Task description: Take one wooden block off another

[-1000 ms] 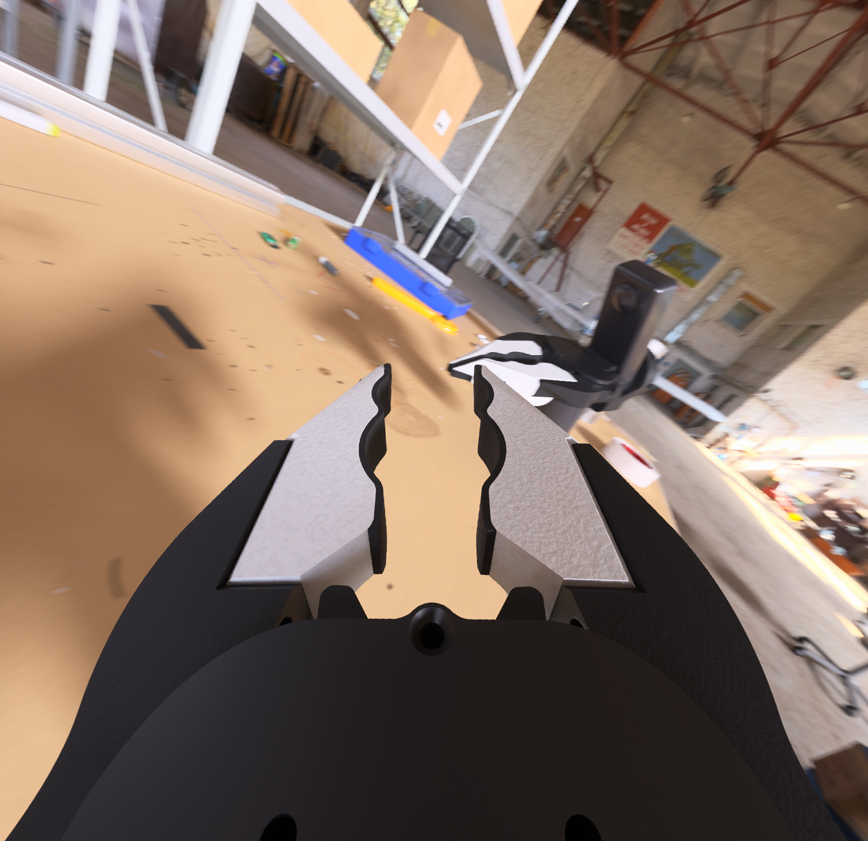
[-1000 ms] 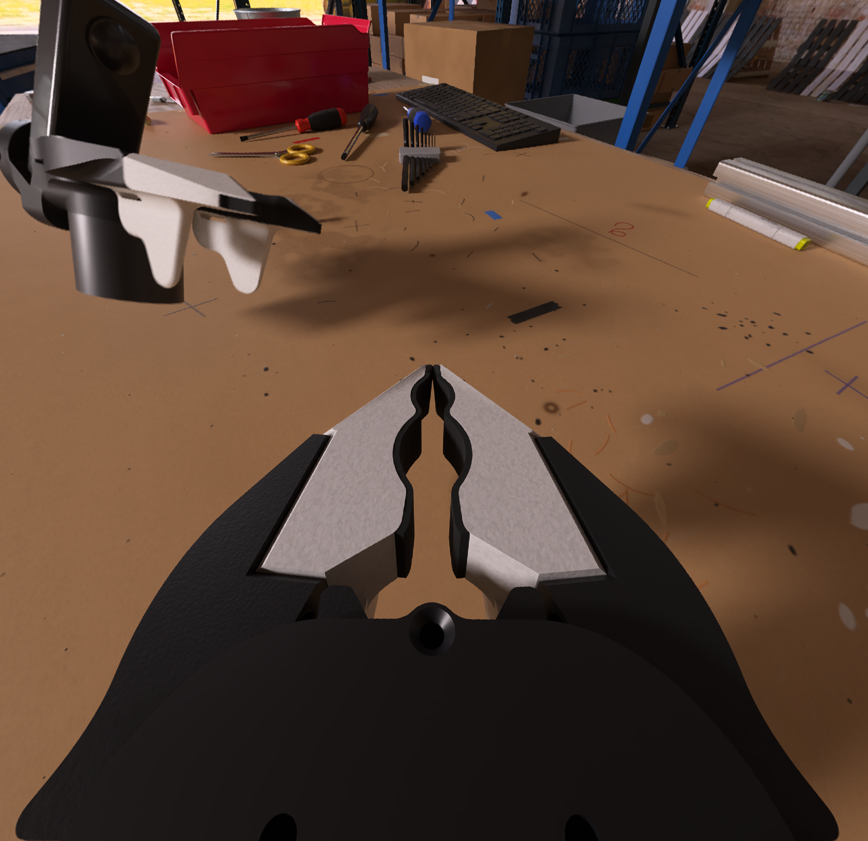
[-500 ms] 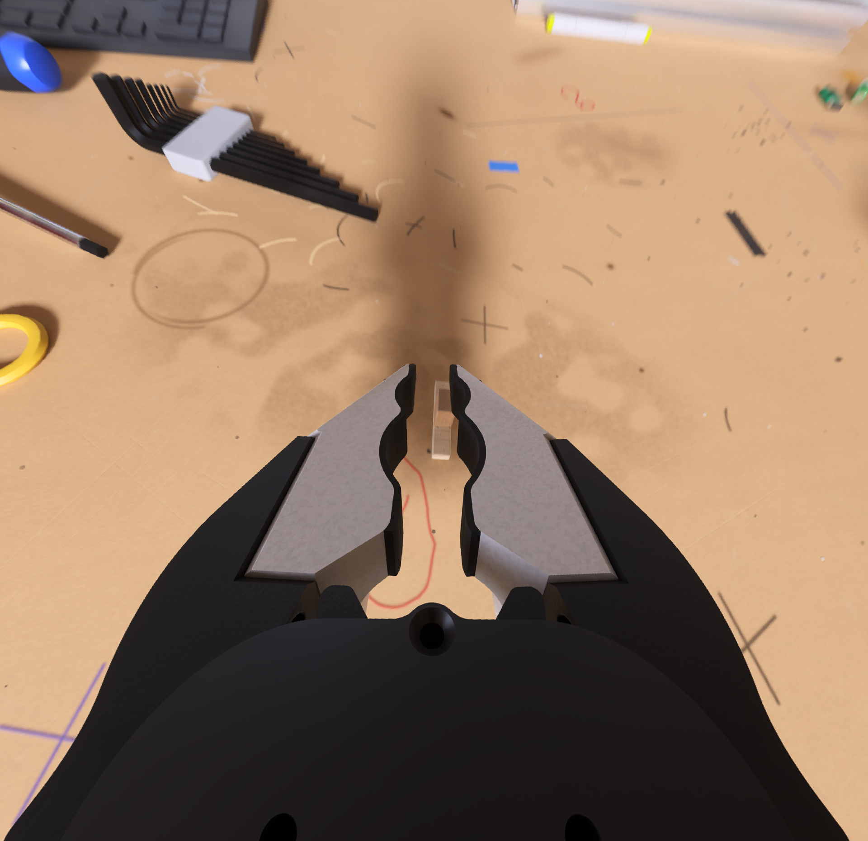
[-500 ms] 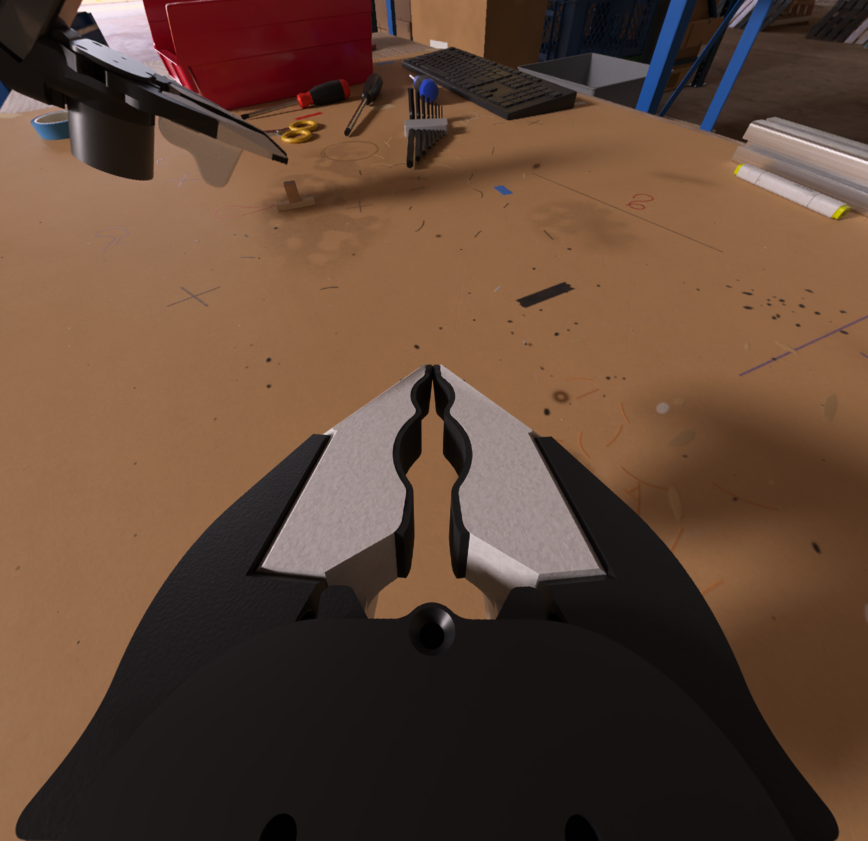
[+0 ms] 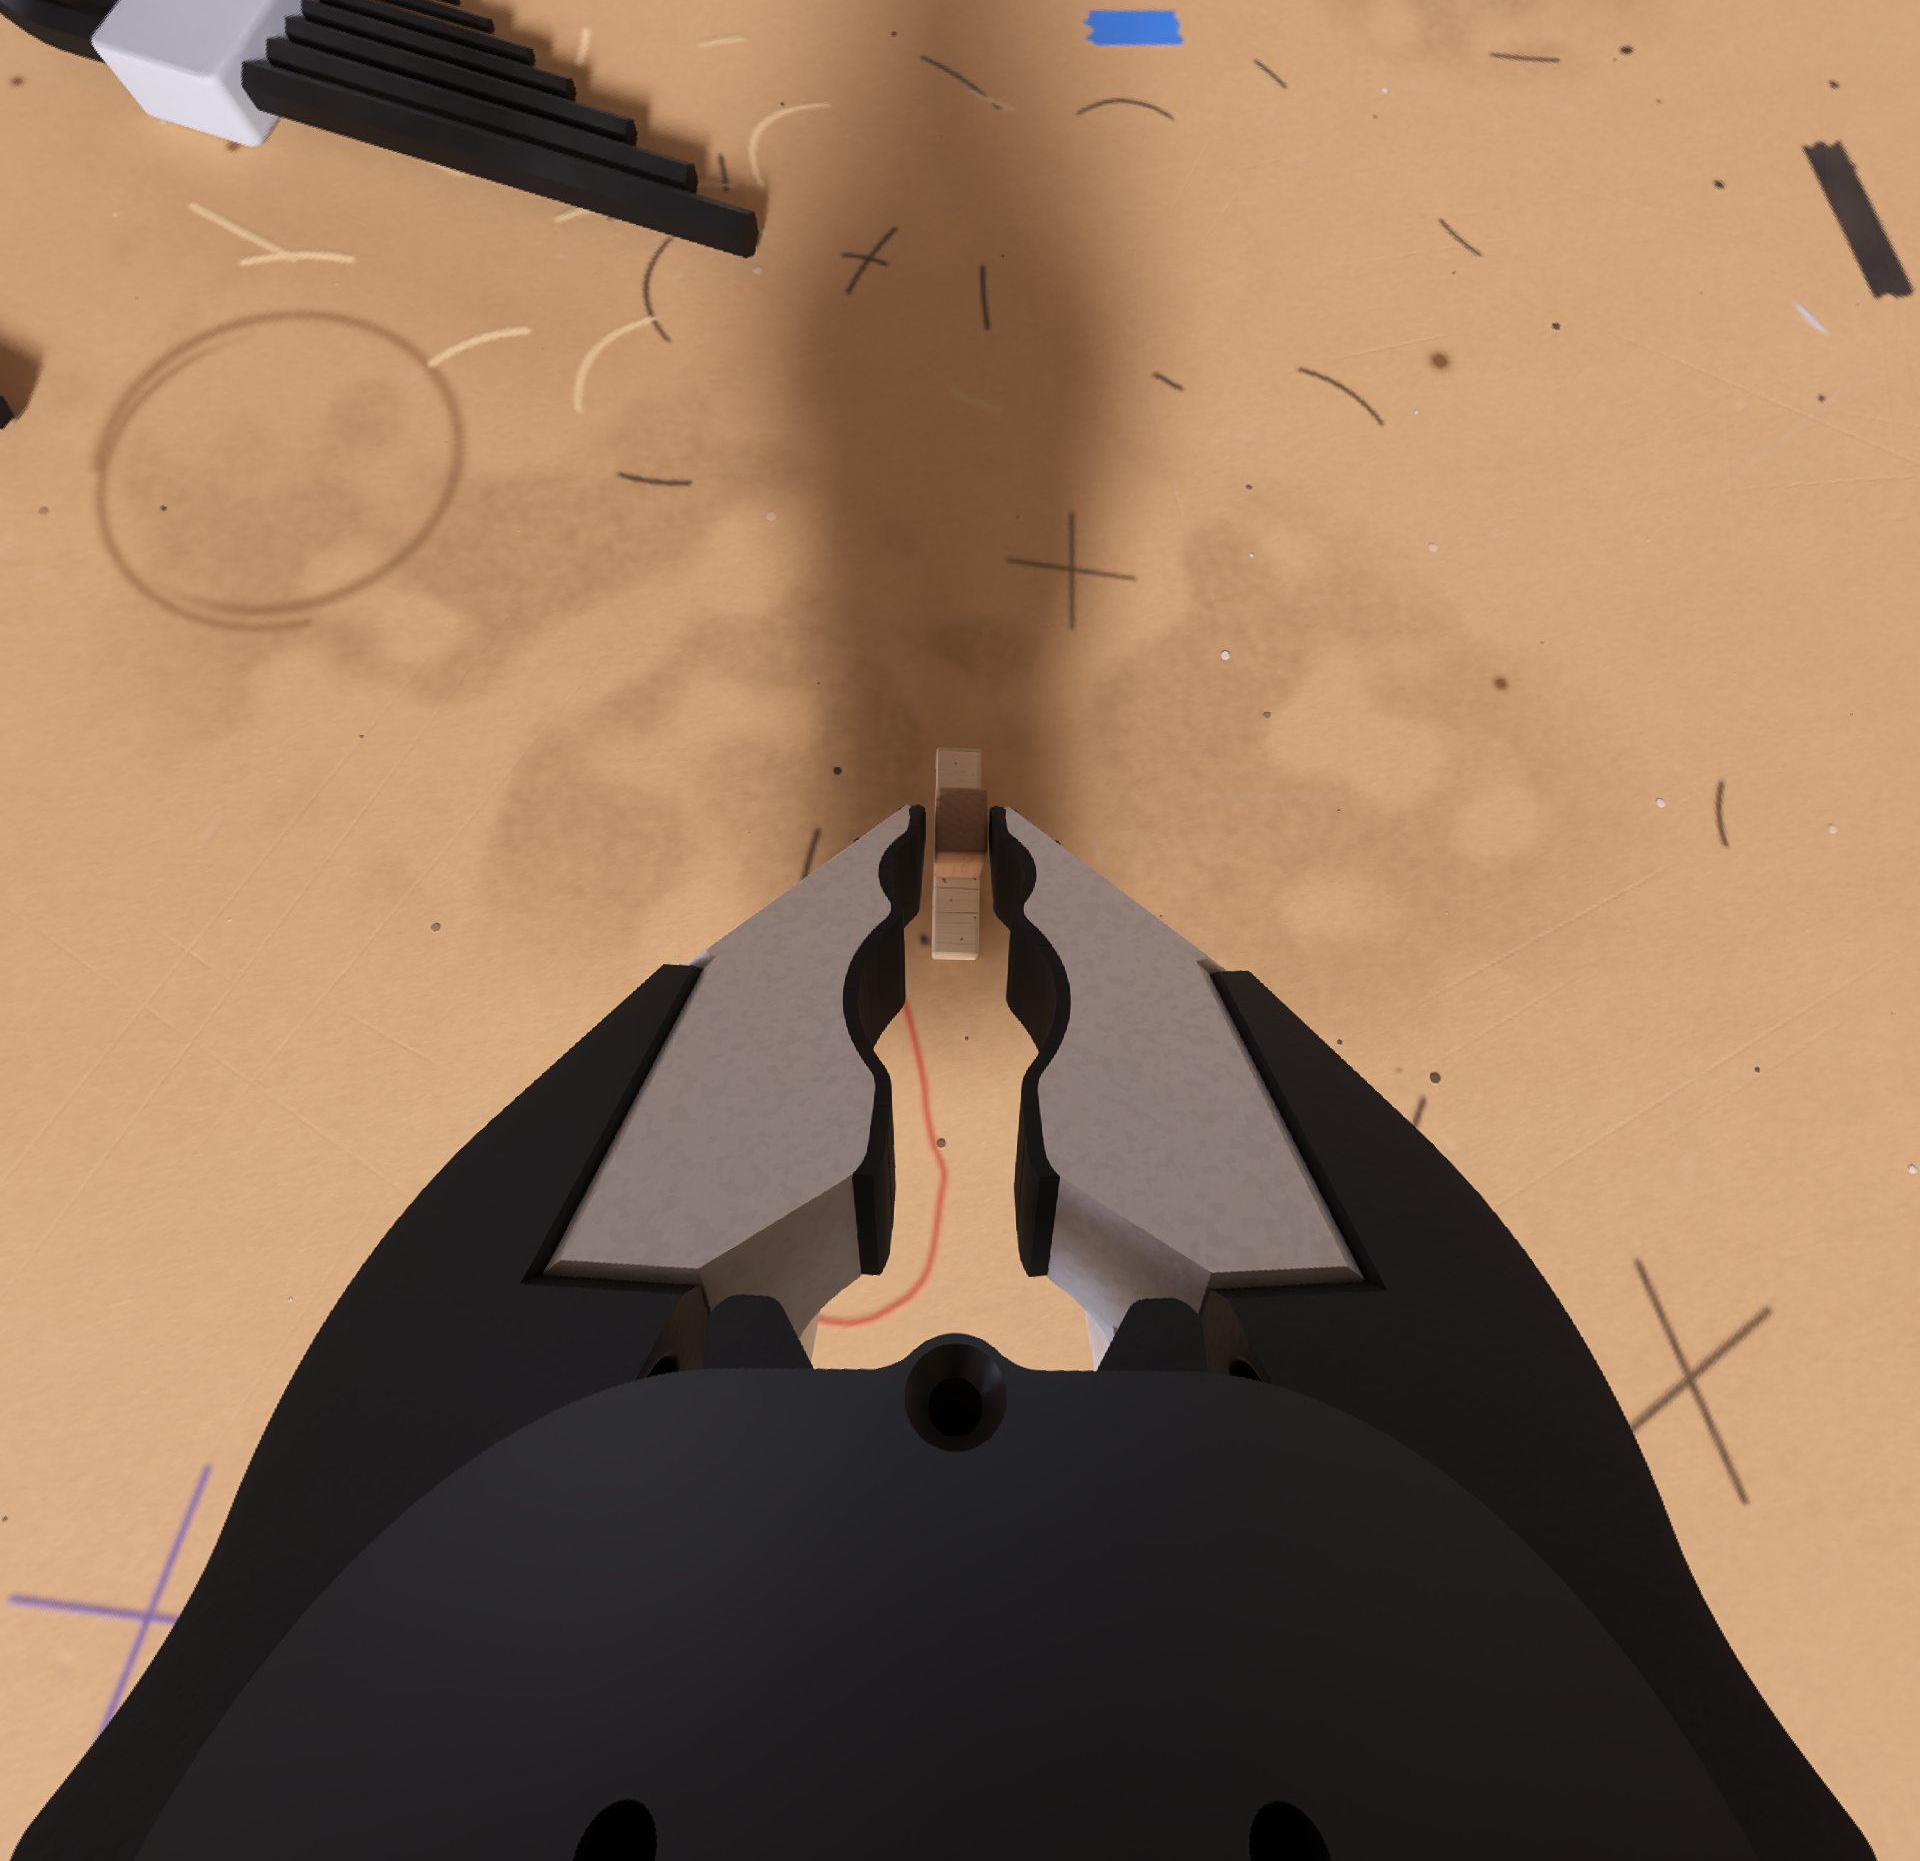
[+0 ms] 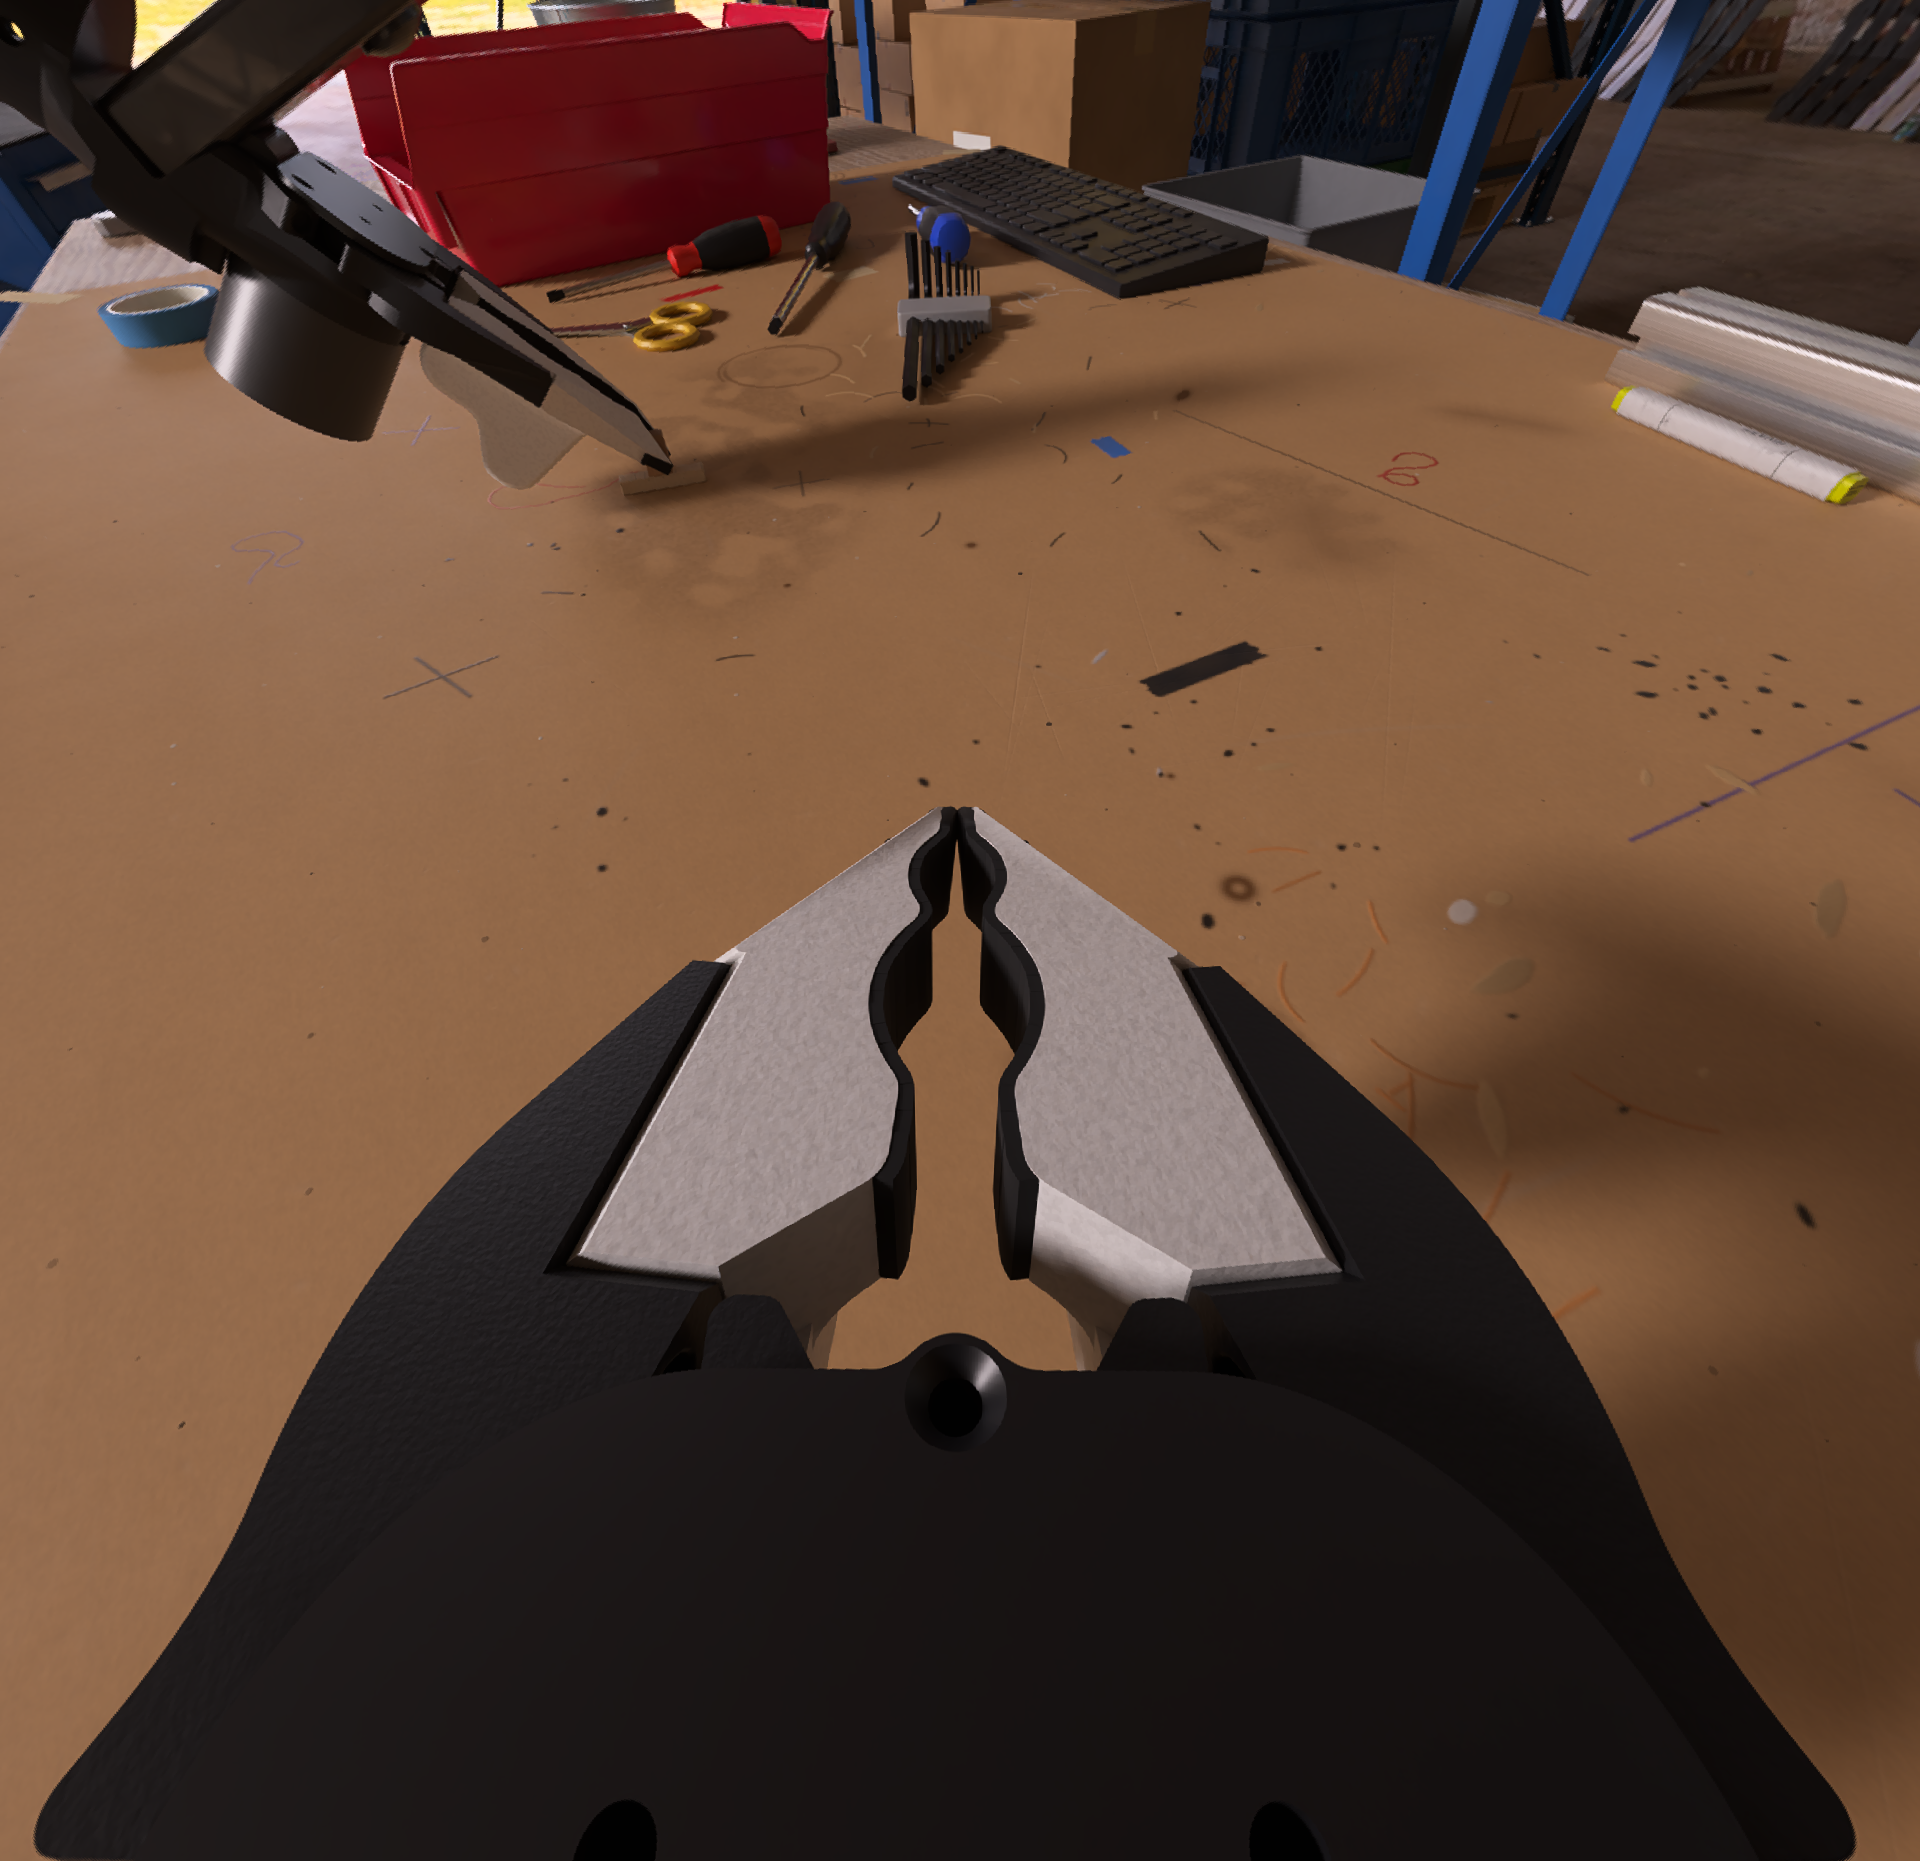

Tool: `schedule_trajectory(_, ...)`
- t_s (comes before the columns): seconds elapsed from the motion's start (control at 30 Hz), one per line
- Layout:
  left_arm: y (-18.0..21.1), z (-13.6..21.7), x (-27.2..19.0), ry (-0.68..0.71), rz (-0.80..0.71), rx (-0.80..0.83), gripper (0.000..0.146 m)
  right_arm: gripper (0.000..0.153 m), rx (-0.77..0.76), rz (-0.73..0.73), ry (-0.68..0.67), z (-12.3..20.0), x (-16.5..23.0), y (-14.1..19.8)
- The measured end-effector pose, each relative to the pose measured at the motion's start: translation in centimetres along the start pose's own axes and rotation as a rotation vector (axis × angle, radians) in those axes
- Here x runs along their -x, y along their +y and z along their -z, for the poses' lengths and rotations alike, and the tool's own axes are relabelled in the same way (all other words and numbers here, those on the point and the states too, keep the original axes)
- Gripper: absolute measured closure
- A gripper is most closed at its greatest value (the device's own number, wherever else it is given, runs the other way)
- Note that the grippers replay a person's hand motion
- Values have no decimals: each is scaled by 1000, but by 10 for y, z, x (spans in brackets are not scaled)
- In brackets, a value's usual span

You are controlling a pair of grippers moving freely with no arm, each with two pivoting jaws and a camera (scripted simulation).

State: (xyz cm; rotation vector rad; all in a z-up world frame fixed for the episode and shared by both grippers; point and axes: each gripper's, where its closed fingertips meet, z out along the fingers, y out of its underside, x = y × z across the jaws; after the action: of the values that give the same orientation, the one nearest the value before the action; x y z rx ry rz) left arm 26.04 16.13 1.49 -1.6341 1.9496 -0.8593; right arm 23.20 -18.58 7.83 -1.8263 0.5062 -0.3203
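A small dark wooden block (image 5: 958,819) stands upright on a pale flat wooden block (image 5: 955,912) that lies on the brown table. My left gripper (image 5: 956,824) points down at them. Its fingertips sit on either side of the dark block with thin gaps showing, so it is open. In the right wrist view the left gripper (image 6: 655,458) reaches down at the far left, its tips over the pale block (image 6: 681,478); the dark block is hidden there. My right gripper (image 6: 956,814) is shut and empty, hovering over bare table well away from the blocks.
A set of black hex keys in a white holder (image 5: 416,118) lies beyond the blocks to the left. At the table's back are a red bin (image 6: 603,138), screwdrivers (image 6: 717,248), yellow scissors (image 6: 670,325), a keyboard (image 6: 1081,216) and a blue tape roll (image 6: 156,310). White tubes (image 6: 1745,440) lie right.
The left gripper swung from facing across the room to pointing down, narrowed its jaws, and dropped until its tips flank the dark block. The right gripper stayed shut.
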Motion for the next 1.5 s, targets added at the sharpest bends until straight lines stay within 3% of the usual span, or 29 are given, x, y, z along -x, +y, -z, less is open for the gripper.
schedule_trajectory(0.27,-1,1,-4,8,-36,-6,137,153,4,14,1,0,1,0)
schedule_trajectory(0.37,-11,8,-15,27,-81,-85,138,153,-3,22,9,0,1,-1)
schedule_trajectory(0.53,-38,33,-115,374,-179,-304,137,153,-71,64,51,5,8,-10)
schedule_trajectory(0.63,-42,48,-192,601,-218,-342,137,149,-140,82,-49,5,38,-23)
schedule_trajectory(0.73,-33,64,-258,845,-213,-319,137,141,-132,219,-76,3,62,-27)
schedule_trajectory(0.83,-22,70,-297,992,-173,-261,137,141,-118,403,-47,2,76,-21)
schedule_trajectory(1.0,-6,69,-317,1111,-135,-155,137,141,-52,555,-12,0,81,-4)
schedule_trajectory(1.5,-3,73,-317,1241,-19,-105,137,147,-91,494,-101,-3,91,-5)
